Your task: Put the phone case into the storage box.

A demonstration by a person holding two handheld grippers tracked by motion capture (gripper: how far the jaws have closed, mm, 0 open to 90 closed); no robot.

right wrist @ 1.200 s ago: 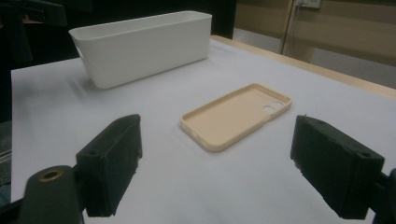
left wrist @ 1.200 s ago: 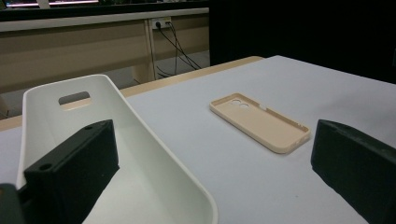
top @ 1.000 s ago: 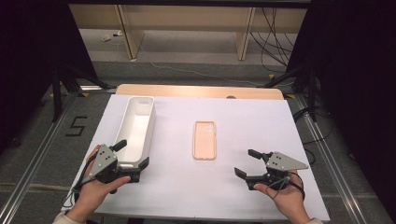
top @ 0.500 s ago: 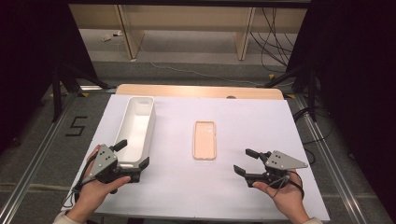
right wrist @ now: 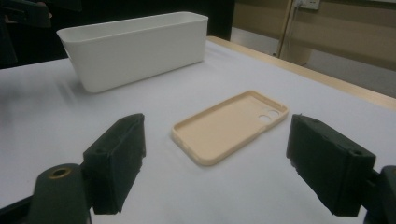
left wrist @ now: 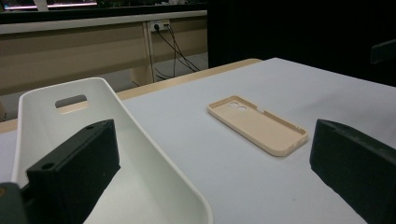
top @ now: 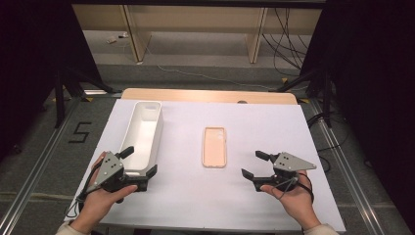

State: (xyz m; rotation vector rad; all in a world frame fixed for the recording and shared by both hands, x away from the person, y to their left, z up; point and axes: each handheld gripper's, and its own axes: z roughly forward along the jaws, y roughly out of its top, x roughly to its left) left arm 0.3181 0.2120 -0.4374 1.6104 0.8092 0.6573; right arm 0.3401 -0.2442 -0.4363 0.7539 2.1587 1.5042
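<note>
Two grippers: both held low at the near edge of the table (top: 303, 127).
Left gripper (top: 138, 168): jaws spread, straddling the near end wall of the white bin (top: 143, 133), one jaw inside.
Right gripper (top: 254, 165): jaws just been opening, wide apart, nothing between, facing the case.
Phone case (top: 215, 146): lying flat, hollow side up, mid-table, apart from both grippers.

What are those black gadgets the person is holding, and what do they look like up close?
They are two hand-held grippers. The left gripper and the right gripper each have a black body with two blocky black jaws, and a grey three-cornered plate with small dark holes on top. A thin dark cable trails from each. In the gripper views the jaws look matte, with small round holes. Light sleeve cuffs show at the wrists.
</note>
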